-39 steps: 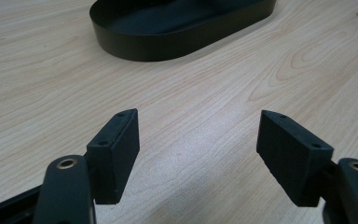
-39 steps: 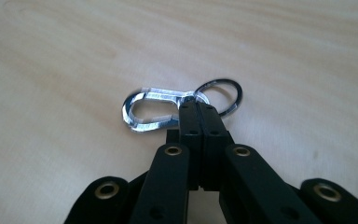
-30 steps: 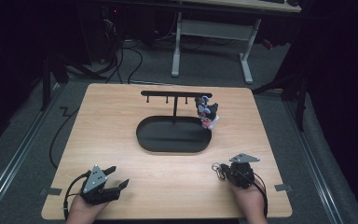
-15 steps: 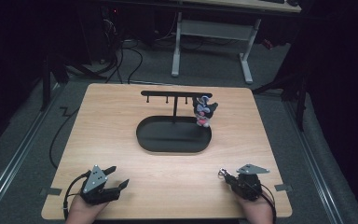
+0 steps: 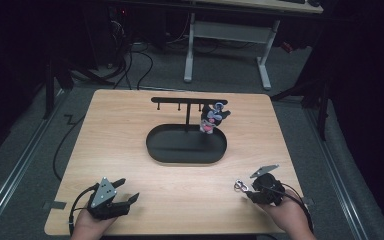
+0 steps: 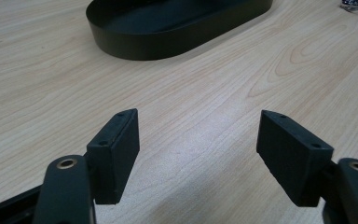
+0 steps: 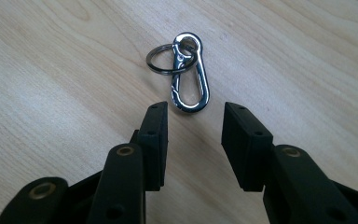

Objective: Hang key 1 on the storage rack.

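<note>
Two black fingers (image 7: 156, 140) of the right gripper (image 7: 193, 135) stand moderately apart in front of us; they have just been opening, and nothing is between them. The silver carabiner clip (image 7: 189, 79) lies flat on the wooden counter (image 7: 51, 70) just beyond the fingertips, free of both pads, and a small key ring (image 7: 165, 58) is threaded through its upper eye. In the high view we see this right gripper (image 5: 247, 192) at the near right corner of the counter, with the clip and ring as a small shiny spot just beside its tip. The left gripper (image 6: 198, 140) has its fingers (image 6: 116, 149) spread wide over bare wood, holding nothing; in the high view it (image 5: 125, 192) rests at the near left corner, well apart from the clip. Farther out, in the middle of the counter, stands a black oval tray (image 5: 180, 155). From it rises a black stand (image 5: 187, 100) with a horizontal bar that carries small hooks. A small toy figure (image 5: 211, 117), black and white with some pink, hangs at the right end of this bar, above the right part of the tray.
</note>
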Motion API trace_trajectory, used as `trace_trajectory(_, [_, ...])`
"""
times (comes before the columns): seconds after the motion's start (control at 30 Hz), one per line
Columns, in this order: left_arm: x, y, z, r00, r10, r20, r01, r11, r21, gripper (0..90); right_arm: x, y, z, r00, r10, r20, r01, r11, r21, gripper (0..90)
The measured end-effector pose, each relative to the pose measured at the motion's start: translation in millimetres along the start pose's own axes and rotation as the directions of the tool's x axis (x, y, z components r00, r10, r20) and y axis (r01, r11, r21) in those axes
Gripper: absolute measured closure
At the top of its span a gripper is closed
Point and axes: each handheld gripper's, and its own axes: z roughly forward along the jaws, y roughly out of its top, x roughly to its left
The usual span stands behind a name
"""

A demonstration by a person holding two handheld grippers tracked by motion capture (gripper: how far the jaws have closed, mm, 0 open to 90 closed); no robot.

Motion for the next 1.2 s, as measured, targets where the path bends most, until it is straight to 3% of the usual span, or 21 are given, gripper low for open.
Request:
trace_trajectory(0.17, [-0.5,1.1,-2.4,1.0000,0.007,0.002,-0.007,1.0000,-0.007,30.5,-3.4,22.6,6.0,0.9977,-0.067,-0.008,0.068,0.991,0.119,67.1])
trace_trajectory(0.47, [0.3,1.4,-3.6,1.0000,0.009,0.000,-0.009,0.9998,-0.015,30.4,-10.7,47.8,18.3,0.9969,-0.067,-0.042,0.075,0.967,0.243,72.0])
trace_trajectory(0.6, [0.5,1.7,-4.3,0.9999,0.012,0.000,-0.012,0.9998,-0.015,30.5,-13.7,55.9,22.0,0.9981,-0.039,-0.048,0.051,0.962,0.267,74.5])
trace_trajectory(0.7, [0.7,1.8,-4.6,0.9999,0.013,-0.002,-0.013,0.9998,-0.016,30.5,-13.3,59.8,24.5,0.9971,-0.042,-0.064,0.058,0.957,0.286,75.7])
trace_trajectory(0.83, [0.9,1.6,-4.4,0.9999,0.013,0.000,-0.013,0.9998,-0.014,30.5,-9.5,63.4,29.2,0.9959,-0.065,-0.063,0.082,0.941,0.328,77.7])
trace_trajectory(0.97, [0.0,1.8,-4.3,0.9998,0.017,-0.003,-0.017,0.9998,-0.014,30.5,-11.2,66.1,31.7,0.9971,-0.013,-0.076,0.040,0.930,0.365,82.6])
trace_trajectory(1.07, [-0.7,2.2,-4.7,0.9997,0.022,-0.002,-0.022,0.9997,-0.013,30.5,-12.7,66.3,31.9,0.9970,-0.011,-0.077,0.039,0.929,0.369,83.9])
trace_trajectory(1.2, [-1.6,2.0,-3.8,0.9997,0.024,0.001,-0.024,0.9996,-0.013,30.5,-14.1,63.9,31.3,0.9956,-0.019,-0.092,0.050,0.935,0.351,84.5])
